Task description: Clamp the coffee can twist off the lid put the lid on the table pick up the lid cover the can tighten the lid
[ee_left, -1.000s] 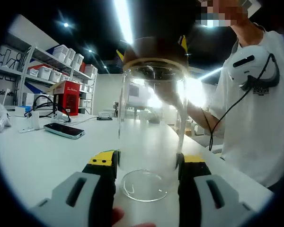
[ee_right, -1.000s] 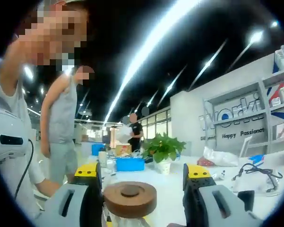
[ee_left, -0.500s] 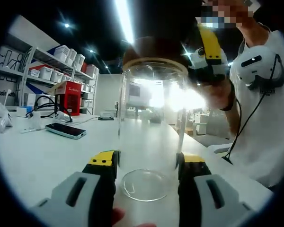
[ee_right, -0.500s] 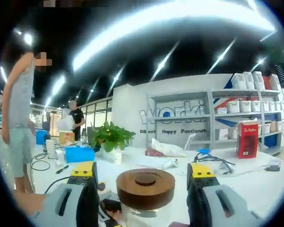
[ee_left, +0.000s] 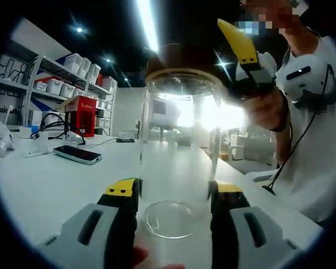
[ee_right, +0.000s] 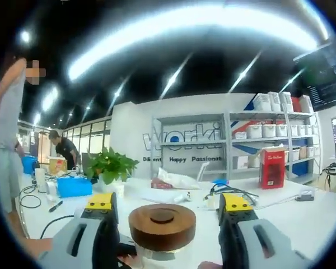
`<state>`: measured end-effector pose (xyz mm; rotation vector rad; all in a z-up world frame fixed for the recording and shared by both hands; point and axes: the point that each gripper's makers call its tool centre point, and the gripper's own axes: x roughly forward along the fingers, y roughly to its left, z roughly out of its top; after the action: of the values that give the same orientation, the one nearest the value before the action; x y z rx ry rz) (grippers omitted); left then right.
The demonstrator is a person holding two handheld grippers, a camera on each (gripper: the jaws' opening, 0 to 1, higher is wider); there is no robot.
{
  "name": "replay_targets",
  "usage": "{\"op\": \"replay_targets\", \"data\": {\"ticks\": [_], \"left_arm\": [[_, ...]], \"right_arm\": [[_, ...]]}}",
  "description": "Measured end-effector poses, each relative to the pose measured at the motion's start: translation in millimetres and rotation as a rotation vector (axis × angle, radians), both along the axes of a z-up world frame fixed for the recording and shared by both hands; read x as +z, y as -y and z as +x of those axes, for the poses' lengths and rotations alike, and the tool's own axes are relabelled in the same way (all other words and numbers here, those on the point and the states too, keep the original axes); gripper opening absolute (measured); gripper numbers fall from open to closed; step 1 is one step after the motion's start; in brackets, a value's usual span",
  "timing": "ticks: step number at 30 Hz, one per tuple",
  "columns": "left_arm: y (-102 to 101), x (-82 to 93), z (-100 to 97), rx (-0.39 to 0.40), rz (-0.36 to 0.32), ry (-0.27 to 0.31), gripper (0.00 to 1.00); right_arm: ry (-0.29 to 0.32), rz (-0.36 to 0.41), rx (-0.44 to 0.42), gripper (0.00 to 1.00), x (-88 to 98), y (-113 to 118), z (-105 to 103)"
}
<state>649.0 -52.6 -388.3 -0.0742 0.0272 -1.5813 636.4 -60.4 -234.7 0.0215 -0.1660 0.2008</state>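
A clear glass coffee can (ee_left: 179, 145) stands upright on the white table (ee_left: 56, 185). My left gripper (ee_left: 176, 196) is shut on its lower part, one jaw on each side. A brown wooden lid (ee_left: 182, 59) sits on top of the can. My right gripper (ee_left: 243, 53), held in a hand, is up beside the lid on the right, tilted. In the right gripper view the lid (ee_right: 162, 225) lies between the jaws of the right gripper (ee_right: 167, 204), which is open, with a gap on both sides of the lid.
A phone (ee_left: 75, 154), cables (ee_left: 47, 131) and a red box (ee_left: 78, 115) lie at the table's left, below shelves of white bins (ee_left: 56, 78). A person in a white shirt (ee_left: 308, 145) stands on the right. A potted plant (ee_right: 109, 165) and a blue box (ee_right: 74, 186) sit beyond the lid.
The right gripper has swung round the lid, so its view now faces the shelves. In the left gripper view it came in at the upper right and tilted. The can and left gripper have not moved.
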Motion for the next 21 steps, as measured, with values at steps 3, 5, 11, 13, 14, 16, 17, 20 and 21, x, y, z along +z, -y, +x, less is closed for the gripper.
{"op": "replay_targets", "data": {"ticks": [3,5,11,13,14,16,17,20,21], "left_arm": [[0,0.0,0.0,-0.001,0.0,-0.001,0.41],[0,-0.1,0.4,0.0,0.0,-0.001,0.41],[-1,-0.4,0.7,-0.001,0.0,0.0,0.41],[-1,-0.4,0.3,-0.004,0.0,0.0,0.41],[-1,-0.4,0.4,-0.003,0.0,0.001,0.41],[-1,-0.5,0.6,-0.003,0.0,0.001,0.41],[-1,-0.5,0.7,-0.003,0.0,0.001,0.41],[-1,-0.5,0.9,-0.003,0.0,0.001,0.41],[-1,-0.5,1.0,-0.003,0.0,0.001,0.41]], "right_arm": [[0.027,-0.017,-0.044,0.71,3.0,0,0],[0.029,-0.02,-0.053,0.71,2.8,-3,2],[-0.005,-0.062,-0.064,0.69,-11.7,-8,7],[-0.022,-0.07,-0.077,0.69,-16.3,-5,11],[-0.042,-0.067,-0.086,0.7,-21.1,-2,13],[-0.052,-0.054,-0.084,0.72,-24.6,0,15],[-0.061,-0.047,-0.088,0.72,-26.7,1,16],[-0.076,-0.063,-0.082,0.71,-30.7,-2,19],[-0.077,-0.07,-0.08,0.71,-31.6,-3,20]]}}
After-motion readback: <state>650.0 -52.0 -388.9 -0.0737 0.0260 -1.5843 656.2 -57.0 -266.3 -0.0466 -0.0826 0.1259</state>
